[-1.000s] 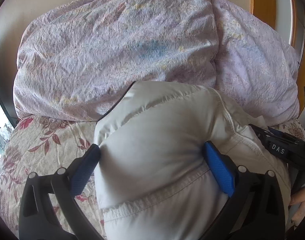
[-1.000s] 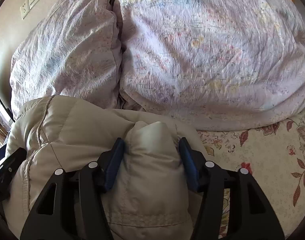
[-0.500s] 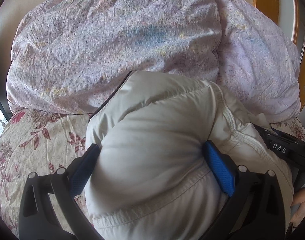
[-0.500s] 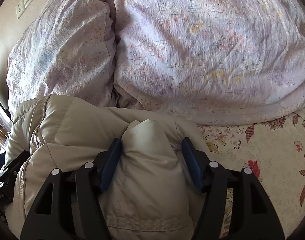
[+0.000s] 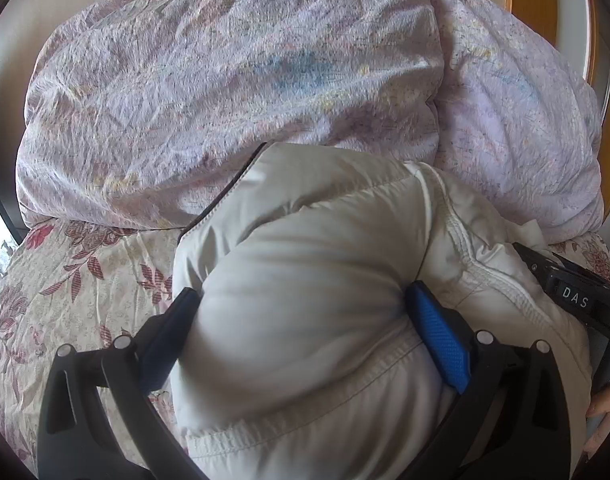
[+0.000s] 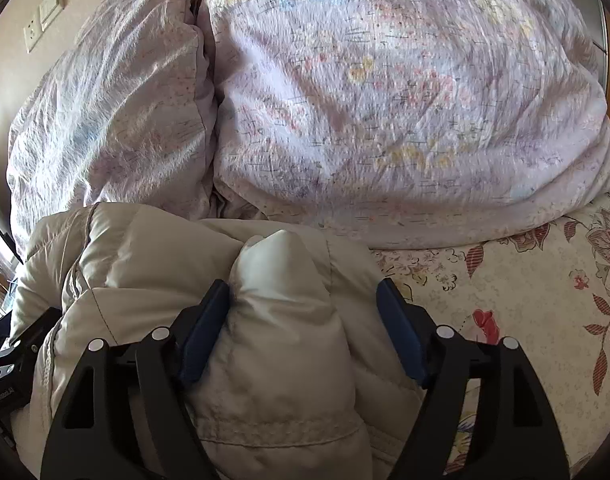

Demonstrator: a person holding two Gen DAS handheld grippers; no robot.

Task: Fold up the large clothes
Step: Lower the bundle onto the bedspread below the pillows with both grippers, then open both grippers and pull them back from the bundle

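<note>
A puffy cream jacket [image 5: 325, 220] lies bunched on the flowered bedsheet [image 5: 85, 280], its far edge against a lilac duvet [image 5: 225, 80]. My left gripper [image 5: 301, 292] stands wide, shut on a thick bulge of the jacket, and both blue pads [image 5: 437, 332] dent the padding. In the right wrist view a narrower fold of the jacket [image 6: 281, 320] rises between the jaws of my right gripper [image 6: 303, 286], which are opening. The left pad still touches the fold, while the right pad [image 6: 397, 320] stands off it. The two grippers sit side by side on the same jacket.
The crumpled duvet [image 6: 385, 100] fills the far half of the bed. Bare sheet [image 6: 525, 280] lies to the right of the jacket. The right tool's black body [image 5: 573, 300] and a person's fingers [image 5: 605, 408] show at the edge. A wall socket [image 6: 45, 16] is at upper left.
The right gripper's jaws have spread apart, and its right pad has come off the jacket fold. The left gripper keeps the same grip and has barely shifted.
</note>
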